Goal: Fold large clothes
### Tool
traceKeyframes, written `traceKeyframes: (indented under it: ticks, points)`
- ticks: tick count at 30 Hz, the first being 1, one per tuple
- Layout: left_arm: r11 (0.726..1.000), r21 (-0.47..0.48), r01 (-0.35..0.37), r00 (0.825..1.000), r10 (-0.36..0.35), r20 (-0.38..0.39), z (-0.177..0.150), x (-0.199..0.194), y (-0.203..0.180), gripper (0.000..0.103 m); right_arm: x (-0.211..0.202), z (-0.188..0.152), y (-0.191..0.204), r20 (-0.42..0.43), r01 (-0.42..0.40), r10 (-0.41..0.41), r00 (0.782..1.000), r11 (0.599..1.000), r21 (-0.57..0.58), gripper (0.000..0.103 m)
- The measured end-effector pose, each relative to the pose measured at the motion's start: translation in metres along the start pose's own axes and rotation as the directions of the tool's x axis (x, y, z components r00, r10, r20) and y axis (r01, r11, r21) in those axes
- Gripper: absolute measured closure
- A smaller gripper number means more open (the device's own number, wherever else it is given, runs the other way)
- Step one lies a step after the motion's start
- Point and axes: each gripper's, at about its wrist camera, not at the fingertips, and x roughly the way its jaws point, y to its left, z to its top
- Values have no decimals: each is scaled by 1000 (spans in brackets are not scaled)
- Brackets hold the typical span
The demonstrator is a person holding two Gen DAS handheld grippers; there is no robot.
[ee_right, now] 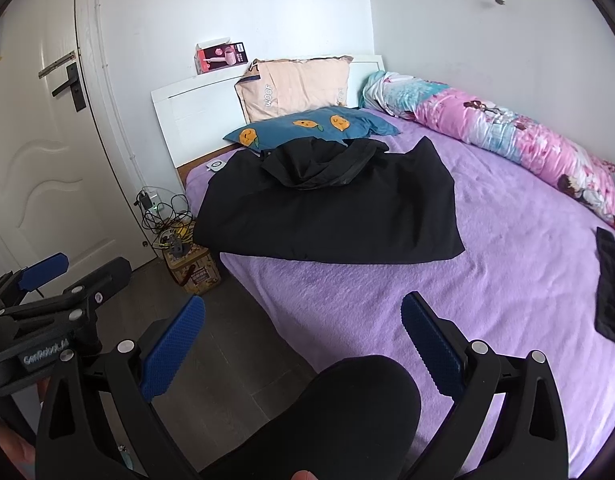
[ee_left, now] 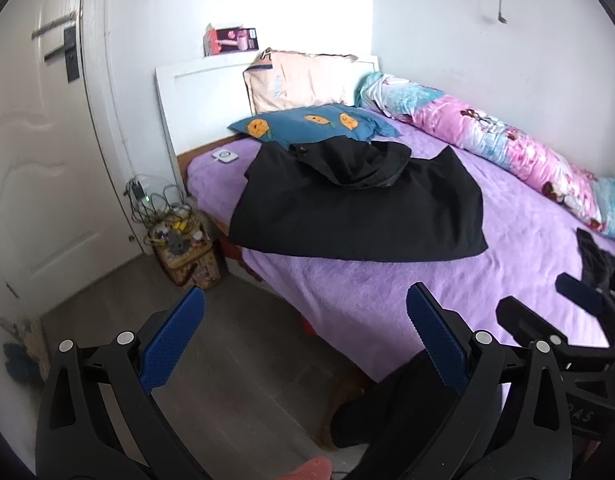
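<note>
Left tool (ee_left: 305,334) hangs over the bed edge, blue pads wide apart, nothing in them. The black garment (ee_left: 359,216) lies spread on the purple bed (ee_left: 387,300) near the pillows, hood bunched on top. Right tool (ee_right: 303,340) is likewise spread and empty. I'd reach both in for the near hem corners, pinch them evenly, and fold toward the hood so it lands flat.

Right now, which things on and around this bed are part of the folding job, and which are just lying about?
Job:
black garment, spread on the purple bedspread
left gripper, open
right gripper, open

Lying about:
blue pillow
peach pillow
rolled floral quilt
pink box
cable tangle
</note>
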Motion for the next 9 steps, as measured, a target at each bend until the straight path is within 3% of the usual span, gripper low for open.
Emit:
traceKeyframes:
  ticks: [9]
  points:
    - [1000, -4, 11, 1000, -11, -4, 3, 5, 1, 6, 1, 0, -1, -1, 0, 0, 1000, 1000, 1, 6]
